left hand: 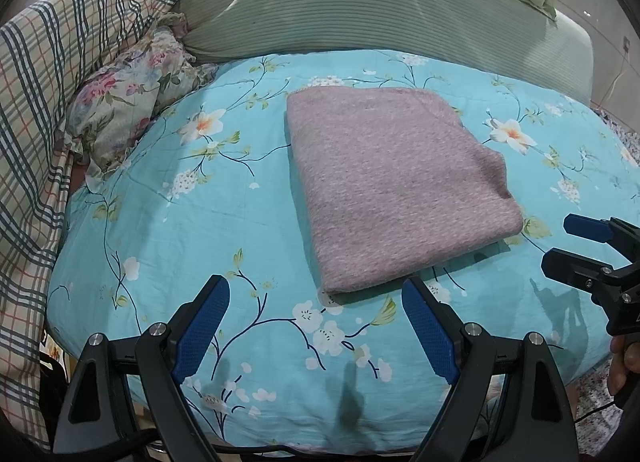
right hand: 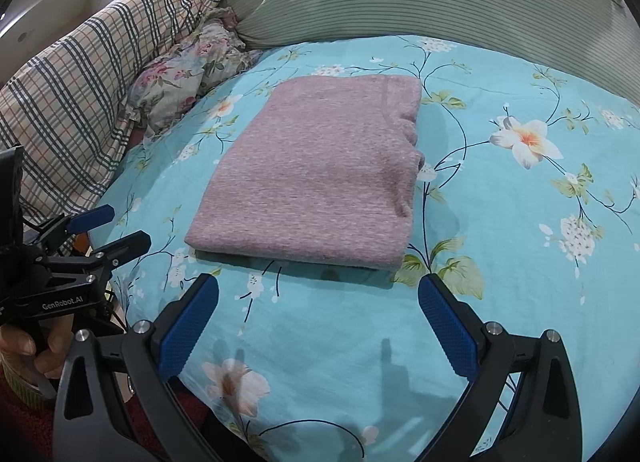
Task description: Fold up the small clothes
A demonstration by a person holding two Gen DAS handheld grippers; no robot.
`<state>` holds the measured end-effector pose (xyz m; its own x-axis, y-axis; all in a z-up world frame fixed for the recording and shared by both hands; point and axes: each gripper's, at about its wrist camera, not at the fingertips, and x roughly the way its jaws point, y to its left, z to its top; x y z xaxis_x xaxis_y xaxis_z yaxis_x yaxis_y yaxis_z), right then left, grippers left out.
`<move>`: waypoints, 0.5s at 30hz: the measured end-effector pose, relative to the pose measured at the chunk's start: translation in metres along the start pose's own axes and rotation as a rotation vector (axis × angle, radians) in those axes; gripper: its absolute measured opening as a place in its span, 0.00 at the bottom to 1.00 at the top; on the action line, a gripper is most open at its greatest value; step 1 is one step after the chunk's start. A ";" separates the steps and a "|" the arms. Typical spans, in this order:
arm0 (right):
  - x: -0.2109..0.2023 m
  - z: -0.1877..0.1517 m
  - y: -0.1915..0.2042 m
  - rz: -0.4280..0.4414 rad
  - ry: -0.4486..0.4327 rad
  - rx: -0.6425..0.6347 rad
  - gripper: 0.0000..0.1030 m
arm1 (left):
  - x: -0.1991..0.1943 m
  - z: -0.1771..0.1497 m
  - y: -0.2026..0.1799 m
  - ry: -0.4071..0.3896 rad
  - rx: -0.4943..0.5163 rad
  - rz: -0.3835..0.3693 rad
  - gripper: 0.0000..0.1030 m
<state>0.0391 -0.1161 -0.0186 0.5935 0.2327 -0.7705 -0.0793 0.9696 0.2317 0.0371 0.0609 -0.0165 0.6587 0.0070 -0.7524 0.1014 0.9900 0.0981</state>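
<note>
A mauve knitted garment lies folded into a neat rectangle on the turquoise flowered bedsheet. It also shows in the right wrist view. My left gripper is open and empty, hovering just short of the garment's near edge. My right gripper is open and empty, also just short of the near edge. The right gripper shows at the right edge of the left wrist view, and the left gripper at the left edge of the right wrist view. Neither touches the garment.
A plaid quilt is heaped along the left. A flowered pillow lies beside it. A green striped bolster runs across the back. The bed's front edge is just under both grippers.
</note>
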 end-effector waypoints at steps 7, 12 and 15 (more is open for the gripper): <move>0.000 0.000 0.001 0.001 0.001 0.002 0.97 | -0.001 0.002 -0.001 0.000 0.001 -0.003 0.86; -0.001 0.000 0.001 0.001 -0.001 0.002 0.97 | -0.001 0.003 -0.002 0.001 0.002 -0.004 0.86; 0.000 0.001 0.000 0.002 0.000 0.004 0.97 | -0.001 0.003 -0.002 0.000 0.003 -0.003 0.86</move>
<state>0.0400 -0.1157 -0.0181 0.5930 0.2348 -0.7702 -0.0770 0.9687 0.2359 0.0380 0.0589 -0.0141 0.6582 0.0036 -0.7529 0.1058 0.9896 0.0973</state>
